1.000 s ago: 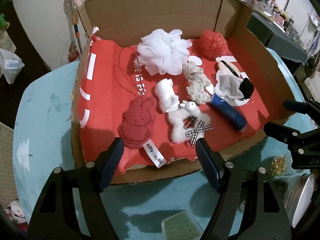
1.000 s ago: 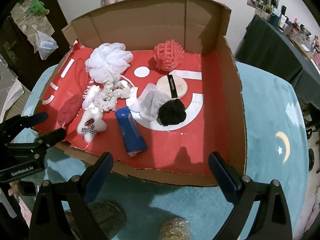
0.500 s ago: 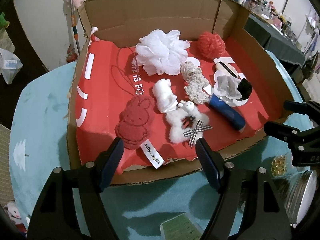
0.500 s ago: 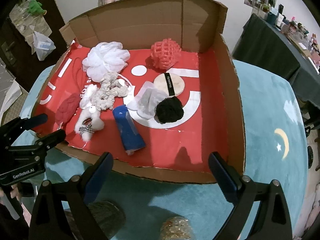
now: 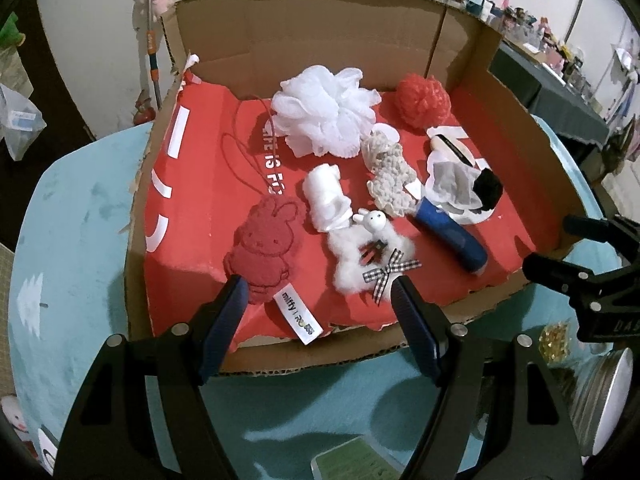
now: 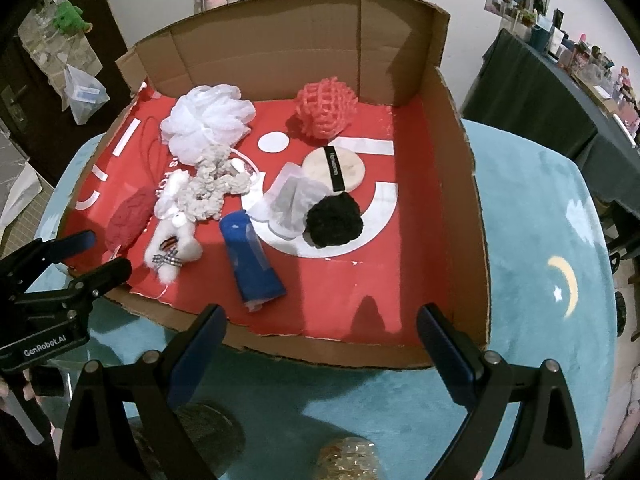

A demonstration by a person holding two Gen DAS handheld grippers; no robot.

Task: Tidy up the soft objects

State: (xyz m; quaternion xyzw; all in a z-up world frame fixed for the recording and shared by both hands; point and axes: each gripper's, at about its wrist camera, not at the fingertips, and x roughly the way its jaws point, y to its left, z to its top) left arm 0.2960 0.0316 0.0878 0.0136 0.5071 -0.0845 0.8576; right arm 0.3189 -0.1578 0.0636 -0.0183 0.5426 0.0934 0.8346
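Note:
A cardboard box [image 5: 320, 40] [image 6: 460, 184] with a red floor holds soft things: a white mesh pouf [image 5: 324, 110] [image 6: 208, 120], a red mesh ball [image 5: 422, 100] [image 6: 326, 110], a red bunny pouch [image 5: 264, 246], a white roll [image 5: 326, 198], a fluffy white toy with a checked bow [image 5: 368, 256] [image 6: 172, 250], a cream scrunchie [image 5: 390, 178], a blue roll [image 5: 450, 238] [image 6: 252, 258], a black pompom [image 6: 334, 224] and a round puff [image 6: 334, 168]. My left gripper [image 5: 318, 300] is open over the box's near edge. My right gripper [image 6: 320, 332] is open at the near edge too.
The box stands on a teal plush cloth [image 6: 540, 280]. A metal lid [image 5: 608, 400] and gold-wrapped things [image 5: 554, 340] lie at the right of the left gripper. A green card [image 5: 352, 464] lies below it. A dark table with clutter [image 6: 540, 92] stands at the right.
Both grippers have moved slightly forward towards the box, so it looks a little nearer. Both stay open, and nothing in the box has moved.

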